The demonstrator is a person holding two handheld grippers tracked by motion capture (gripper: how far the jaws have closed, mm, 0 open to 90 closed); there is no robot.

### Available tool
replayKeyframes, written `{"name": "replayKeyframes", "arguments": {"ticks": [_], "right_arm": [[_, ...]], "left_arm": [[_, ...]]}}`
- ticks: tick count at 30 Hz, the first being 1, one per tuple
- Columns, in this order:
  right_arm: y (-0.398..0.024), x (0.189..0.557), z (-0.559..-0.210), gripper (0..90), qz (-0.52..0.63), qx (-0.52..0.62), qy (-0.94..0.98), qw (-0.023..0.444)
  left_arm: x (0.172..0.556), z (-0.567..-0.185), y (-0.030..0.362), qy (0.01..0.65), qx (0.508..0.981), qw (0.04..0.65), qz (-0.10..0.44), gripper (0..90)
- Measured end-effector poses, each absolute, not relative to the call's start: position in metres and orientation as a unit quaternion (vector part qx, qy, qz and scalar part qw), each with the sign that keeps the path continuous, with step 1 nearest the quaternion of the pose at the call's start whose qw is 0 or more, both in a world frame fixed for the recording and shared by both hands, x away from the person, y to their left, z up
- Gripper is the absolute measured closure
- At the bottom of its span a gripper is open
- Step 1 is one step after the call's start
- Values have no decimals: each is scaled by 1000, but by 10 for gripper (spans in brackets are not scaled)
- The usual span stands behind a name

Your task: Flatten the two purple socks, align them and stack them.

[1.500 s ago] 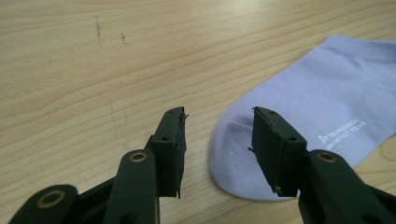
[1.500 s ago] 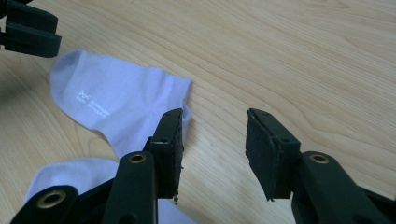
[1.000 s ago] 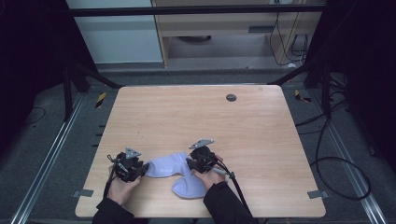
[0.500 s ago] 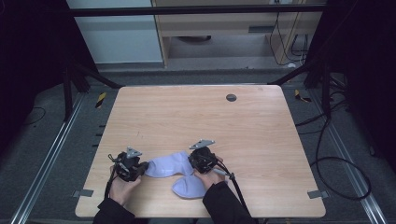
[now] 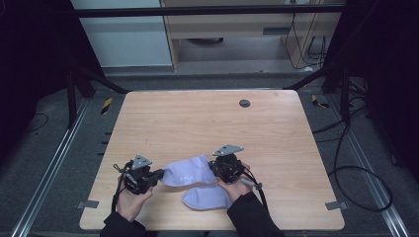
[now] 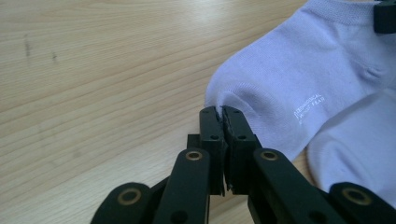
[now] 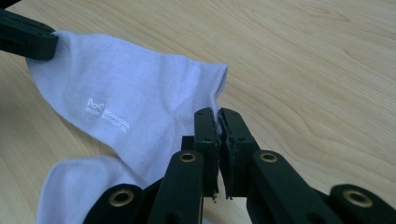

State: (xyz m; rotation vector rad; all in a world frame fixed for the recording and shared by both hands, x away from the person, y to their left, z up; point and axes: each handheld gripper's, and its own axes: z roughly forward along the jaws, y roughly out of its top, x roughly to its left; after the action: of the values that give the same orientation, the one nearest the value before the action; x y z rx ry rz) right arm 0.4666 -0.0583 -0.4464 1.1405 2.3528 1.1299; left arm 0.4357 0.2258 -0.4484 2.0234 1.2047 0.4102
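2 grippers hold 1 lilac sock (image 5: 185,173): left gripper (image 6: 219,122) clamped on its toe, right gripper (image 7: 217,122) on its cuff. We risk dragging the second sock (image 5: 206,197) if we lift unevenly.

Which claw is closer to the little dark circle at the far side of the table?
The right claw. It sits almost straight below the circle, while the left claw is farther off to the left; both pinch a sock.
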Motion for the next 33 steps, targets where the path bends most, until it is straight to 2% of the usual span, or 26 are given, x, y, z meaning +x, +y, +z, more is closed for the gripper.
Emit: {"name": "replayKeyframes", "arguments": {"ticks": [14,33], "right_arm": [[-103,429,-447,863,380,404,821,136],[-126,407,-459,863,365,420,822,116]], "left_arm": [[410,-450,178,412,827,360,129,872],[403,-465,162,399,847,336,103,872]]}}
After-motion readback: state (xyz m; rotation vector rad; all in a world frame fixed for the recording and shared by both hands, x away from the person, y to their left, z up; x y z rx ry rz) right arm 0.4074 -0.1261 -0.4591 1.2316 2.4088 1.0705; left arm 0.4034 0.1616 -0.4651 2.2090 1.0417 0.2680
